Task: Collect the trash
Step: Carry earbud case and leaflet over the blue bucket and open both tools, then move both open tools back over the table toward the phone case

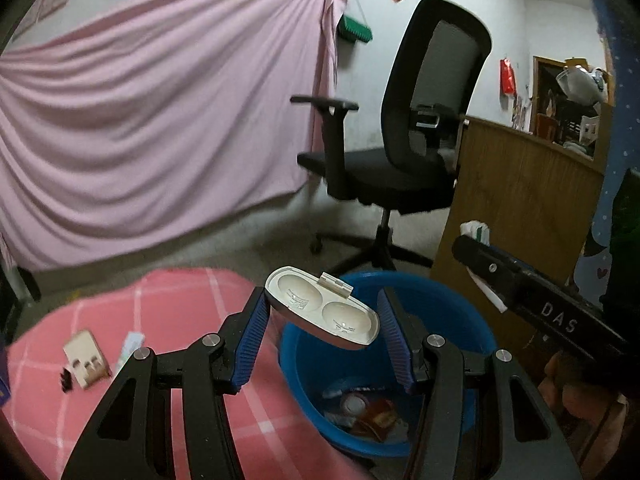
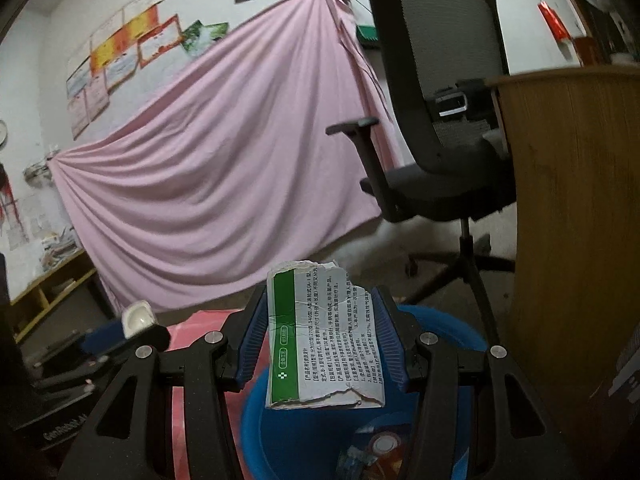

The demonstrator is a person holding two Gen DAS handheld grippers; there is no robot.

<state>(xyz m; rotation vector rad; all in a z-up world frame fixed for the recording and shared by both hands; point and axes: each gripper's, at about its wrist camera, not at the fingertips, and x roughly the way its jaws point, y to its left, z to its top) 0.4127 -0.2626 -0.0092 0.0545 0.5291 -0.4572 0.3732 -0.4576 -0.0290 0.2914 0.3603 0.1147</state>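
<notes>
My left gripper point(image 1: 324, 334) is open above the blue bin point(image 1: 448, 308). A white two-cup plastic tray point(image 1: 322, 310) sits tilted between its fingers, touching the left blue pad; a gap shows at the right pad. My right gripper point(image 2: 326, 338) is open above the same blue bin point(image 2: 300, 436). A torn white and green paper package point(image 2: 324, 336) hangs between its fingers with gaps on both sides. The bin holds several wrappers point(image 1: 368, 412). The right gripper shows in the left wrist view point(image 1: 532, 300) at the right, still with paper at its tip.
A round table with a pink checked cloth point(image 1: 160, 320) stands left of the bin and carries a small cardboard box point(image 1: 86, 358), a black clip point(image 1: 66, 380) and a packet point(image 1: 130, 348). A black office chair point(image 1: 400, 140) and a wooden desk point(image 1: 520, 200) stand behind.
</notes>
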